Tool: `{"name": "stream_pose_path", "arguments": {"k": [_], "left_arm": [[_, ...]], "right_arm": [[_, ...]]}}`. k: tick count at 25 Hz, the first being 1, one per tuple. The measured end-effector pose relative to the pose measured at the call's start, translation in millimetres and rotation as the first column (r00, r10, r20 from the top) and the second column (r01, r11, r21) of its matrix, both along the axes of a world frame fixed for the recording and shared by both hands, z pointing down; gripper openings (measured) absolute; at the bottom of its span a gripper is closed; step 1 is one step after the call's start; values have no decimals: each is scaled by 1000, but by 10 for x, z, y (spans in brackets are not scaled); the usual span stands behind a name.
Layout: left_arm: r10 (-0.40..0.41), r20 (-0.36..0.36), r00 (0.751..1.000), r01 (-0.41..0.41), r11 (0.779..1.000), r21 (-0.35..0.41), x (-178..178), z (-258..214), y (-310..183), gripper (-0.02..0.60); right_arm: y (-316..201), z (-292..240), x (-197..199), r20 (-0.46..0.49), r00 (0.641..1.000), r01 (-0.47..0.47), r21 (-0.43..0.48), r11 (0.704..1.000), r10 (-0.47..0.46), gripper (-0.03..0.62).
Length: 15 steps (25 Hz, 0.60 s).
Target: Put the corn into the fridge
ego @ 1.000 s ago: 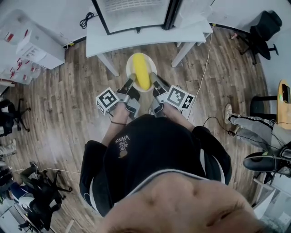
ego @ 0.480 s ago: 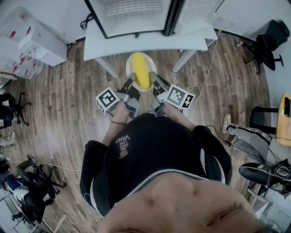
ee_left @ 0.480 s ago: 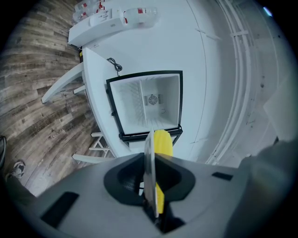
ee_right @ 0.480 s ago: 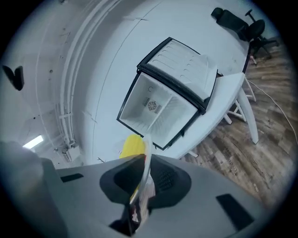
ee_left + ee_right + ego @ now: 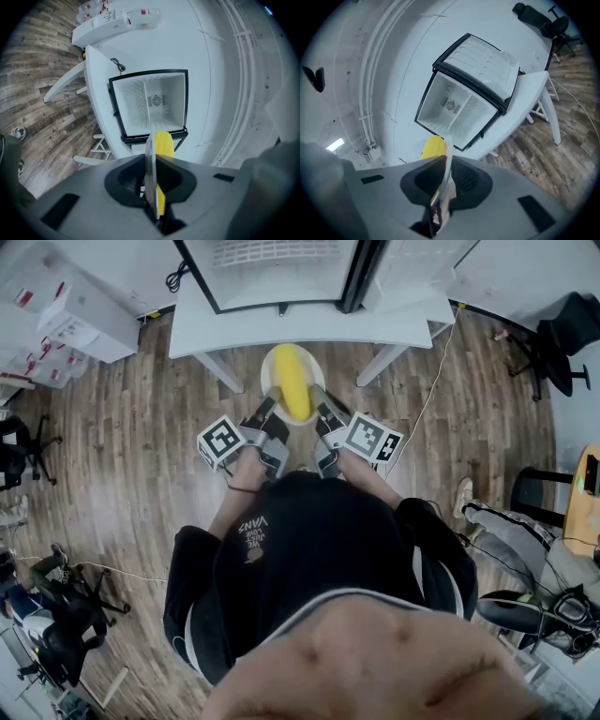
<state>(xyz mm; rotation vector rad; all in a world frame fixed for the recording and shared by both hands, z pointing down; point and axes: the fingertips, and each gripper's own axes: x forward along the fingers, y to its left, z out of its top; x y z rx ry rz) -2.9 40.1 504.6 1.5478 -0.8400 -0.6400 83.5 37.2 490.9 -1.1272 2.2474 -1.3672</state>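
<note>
Both tongs were pinching the rim of the white plate (image 5: 270, 364): my left tongs (image 5: 151, 186) on its left side and my right tongs (image 5: 443, 180) on its right, each pair of jaws closed down onto the thin edge. The corn (image 5: 292, 382) lay loose on that plate, lengthwise toward the open fridge (image 5: 151, 101), which stood on the white tabletop (image 5: 281, 329) ahead of me.

I judged the load light, but the cob was round and nothing pinned it, so any tilt could have rolled it off. The plate looked stiff and smooth, a slippery thing to nip by the rim, so opposite sides and a level carry seemed the right hold. The cob itself I would have taken across its middle.

Compared with a second earlier, the tabletop's near edge had drawn closer to the plate and the fridge opening sat nearer. The hold on the plate looked the same.
</note>
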Motion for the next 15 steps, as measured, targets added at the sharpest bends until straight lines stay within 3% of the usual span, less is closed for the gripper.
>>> {"name": "stream_pose_path", "arguments": {"k": [15], "left_arm": [[67, -1, 998, -67, 998, -14, -223, -13, -738, 54]], "right_arm": [[-689, -24, -216, -11, 998, -69, -4, 998, 69, 32]]}}
